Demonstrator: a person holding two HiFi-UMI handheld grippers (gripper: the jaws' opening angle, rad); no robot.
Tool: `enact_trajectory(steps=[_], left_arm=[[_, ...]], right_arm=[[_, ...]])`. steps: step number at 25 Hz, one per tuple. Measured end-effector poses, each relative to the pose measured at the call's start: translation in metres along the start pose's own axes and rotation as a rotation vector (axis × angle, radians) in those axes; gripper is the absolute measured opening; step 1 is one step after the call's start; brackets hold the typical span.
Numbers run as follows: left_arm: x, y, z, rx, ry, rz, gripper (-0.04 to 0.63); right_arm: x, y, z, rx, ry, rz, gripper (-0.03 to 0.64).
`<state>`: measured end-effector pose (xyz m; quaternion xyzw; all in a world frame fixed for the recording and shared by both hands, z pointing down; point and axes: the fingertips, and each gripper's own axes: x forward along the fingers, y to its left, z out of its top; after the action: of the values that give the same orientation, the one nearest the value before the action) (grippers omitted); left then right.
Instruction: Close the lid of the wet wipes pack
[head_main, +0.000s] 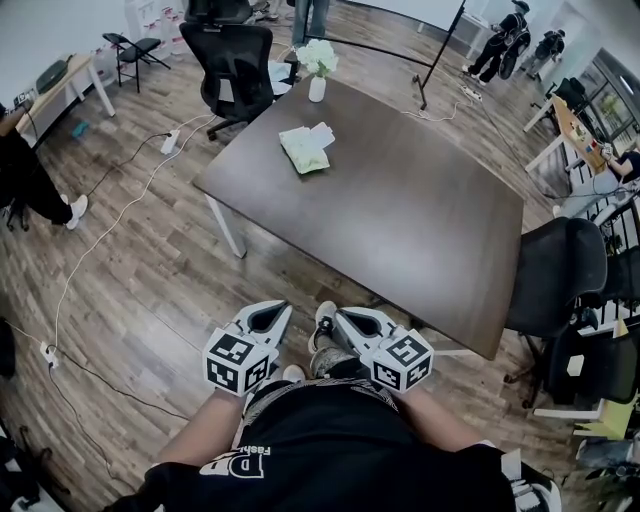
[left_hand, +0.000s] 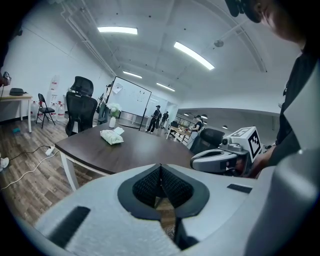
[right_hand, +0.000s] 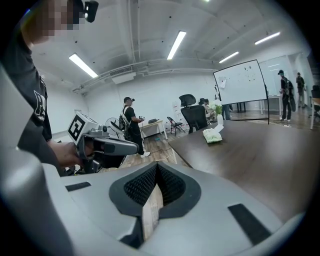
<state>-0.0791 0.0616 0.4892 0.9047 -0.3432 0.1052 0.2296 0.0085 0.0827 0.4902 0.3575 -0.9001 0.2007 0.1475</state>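
Note:
A pale green wet wipes pack (head_main: 305, 150) lies on the far part of a dark brown table (head_main: 400, 230), its white lid flap (head_main: 322, 132) standing open. The pack is small in the left gripper view (left_hand: 111, 136) and in the right gripper view (right_hand: 212, 135). Both grippers hang close to the person's body, in front of the table's near edge and well away from the pack. My left gripper (head_main: 274, 310) (left_hand: 161, 168) has its jaws together with nothing held. My right gripper (head_main: 346, 314) (right_hand: 157, 168) is likewise shut and empty.
A white vase of flowers (head_main: 317, 65) stands at the table's far corner. Black office chairs sit behind the table (head_main: 235, 65) and at its right (head_main: 555, 275). Cables and a power strip (head_main: 168, 142) lie on the wooden floor at left. People stand far off.

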Motion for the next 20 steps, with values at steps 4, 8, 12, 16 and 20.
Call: enact_trajectory(steps=[4,8,12,16,20], left_arm=[[0.011,0.012,0.008,0.001,-0.001,0.016,0.017],[0.029,0.027,0.022,0.004,0.003,0.029,0.017],[0.050,0.045,0.034,0.005,0.019,0.043,0.017],[0.073,0.062,0.051,0.008,0.030,0.056,0.017],[0.099,0.078,0.071,0.016,0.034,0.066,0.017]], right_arm=[[0.012,-0.014,0.011,-0.004,-0.012,0.016,0.005],[0.029,-0.036,0.024,0.003,-0.022,0.031,0.005],[0.051,-0.059,0.039,0.009,-0.029,0.051,0.005],[0.067,-0.087,0.057,0.019,-0.039,0.063,0.005],[0.080,-0.118,0.075,0.026,-0.049,0.069,0.005]])
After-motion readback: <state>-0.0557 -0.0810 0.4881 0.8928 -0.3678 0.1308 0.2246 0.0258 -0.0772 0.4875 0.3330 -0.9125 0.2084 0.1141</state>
